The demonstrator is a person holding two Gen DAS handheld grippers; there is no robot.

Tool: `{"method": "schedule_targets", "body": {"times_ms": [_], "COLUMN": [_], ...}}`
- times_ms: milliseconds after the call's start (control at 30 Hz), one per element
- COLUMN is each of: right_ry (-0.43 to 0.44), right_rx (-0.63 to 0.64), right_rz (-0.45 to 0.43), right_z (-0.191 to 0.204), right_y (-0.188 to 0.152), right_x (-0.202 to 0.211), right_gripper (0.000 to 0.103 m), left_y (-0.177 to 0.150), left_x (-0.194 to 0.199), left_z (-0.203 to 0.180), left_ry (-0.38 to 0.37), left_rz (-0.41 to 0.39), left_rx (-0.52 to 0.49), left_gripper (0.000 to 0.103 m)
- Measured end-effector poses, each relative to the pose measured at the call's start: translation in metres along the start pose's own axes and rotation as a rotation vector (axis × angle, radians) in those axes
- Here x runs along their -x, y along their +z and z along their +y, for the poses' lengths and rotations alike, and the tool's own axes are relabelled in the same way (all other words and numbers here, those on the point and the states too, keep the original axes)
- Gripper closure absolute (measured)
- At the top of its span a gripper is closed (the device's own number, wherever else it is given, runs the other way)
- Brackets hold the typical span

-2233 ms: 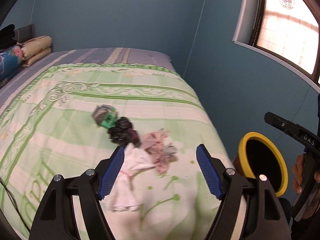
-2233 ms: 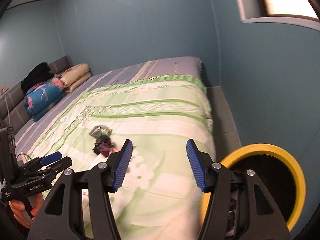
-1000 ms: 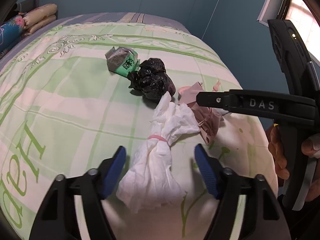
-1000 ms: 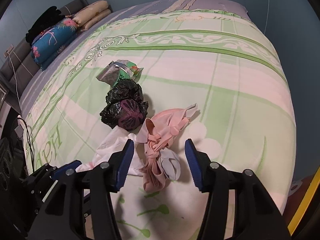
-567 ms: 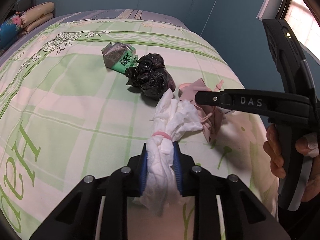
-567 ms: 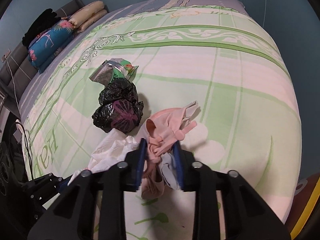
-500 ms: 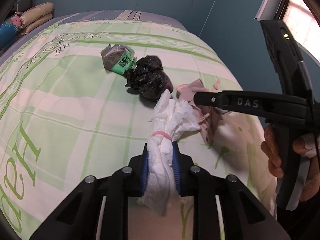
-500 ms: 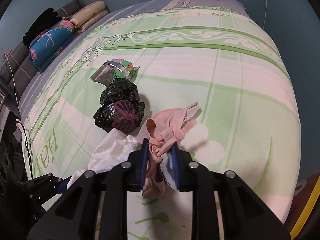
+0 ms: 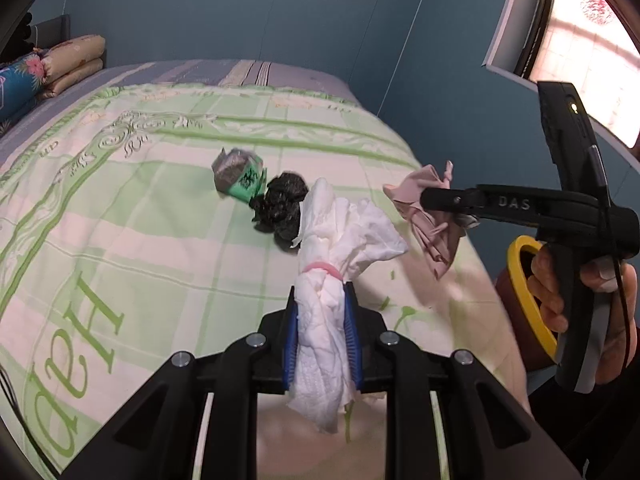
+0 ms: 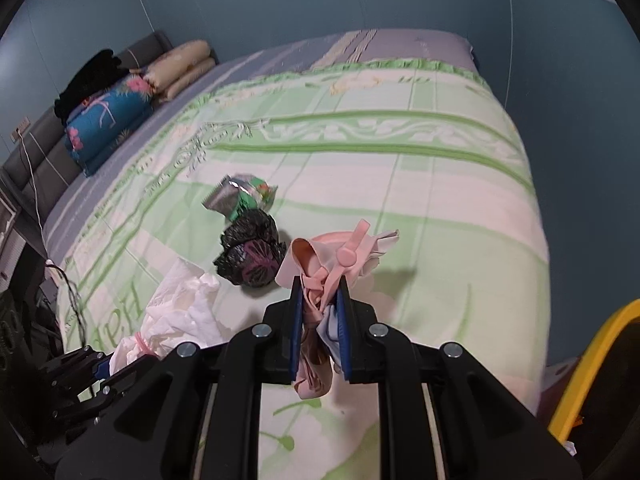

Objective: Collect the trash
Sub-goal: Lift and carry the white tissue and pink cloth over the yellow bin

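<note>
While clamped on trash, both claws: left gripper pinching white tied bag, right gripper pinching pink bundle, jaws just closed further on it. Yellow-rimmed bin low beside bed's right edge, contents impossible to tell. Crumpled black bag and green wrapper touching each other, mid-quilt, well clear of edges. Broad bare quilt all around; blue wall close behind bin.
</note>
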State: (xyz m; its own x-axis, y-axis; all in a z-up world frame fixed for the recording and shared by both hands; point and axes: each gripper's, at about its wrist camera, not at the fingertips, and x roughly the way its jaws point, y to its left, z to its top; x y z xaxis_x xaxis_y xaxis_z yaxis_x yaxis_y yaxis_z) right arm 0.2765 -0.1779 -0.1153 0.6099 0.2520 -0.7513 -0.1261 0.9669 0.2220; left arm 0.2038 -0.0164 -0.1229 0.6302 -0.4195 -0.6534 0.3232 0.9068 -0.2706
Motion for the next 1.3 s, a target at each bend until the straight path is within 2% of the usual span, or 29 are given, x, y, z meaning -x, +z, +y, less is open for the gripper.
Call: {"method": "schedule_targets", "body": {"times_ms": [467, 700, 967, 1300], "right_ry": [0.035, 0.031, 0.007, -0.045], "right_rx": [-0.001, -0.032, -0.069, -0.121], "right_rz": [-0.187, -0.280, -0.365, -0.447], "right_z": [-0.011, -0.031, -0.055, -0.092], "right_y": [-0.027, -0.047, -0.066, -0.085], "right_x": [0.124, 0.178, 0.221, 0.265], "right_gripper": [0.089, 0.089, 0.089, 0.089], "left_y": [0.017, 0.026, 0.032, 0.035], "left_x": [0.082, 0.111, 0.123, 0.122], "left_z": [-0.046, -0.084, -0.134, -0.184], "left_ry": [-0.044, -0.080, -0.126, -0.183], "left_rz": [-0.176, -0.226, -0.261, -0.266], "left_rx": [-0.065, -0.118, -0.196, -0.256], "left_gripper": [0.084, 0.084, 0.084, 0.084]}}
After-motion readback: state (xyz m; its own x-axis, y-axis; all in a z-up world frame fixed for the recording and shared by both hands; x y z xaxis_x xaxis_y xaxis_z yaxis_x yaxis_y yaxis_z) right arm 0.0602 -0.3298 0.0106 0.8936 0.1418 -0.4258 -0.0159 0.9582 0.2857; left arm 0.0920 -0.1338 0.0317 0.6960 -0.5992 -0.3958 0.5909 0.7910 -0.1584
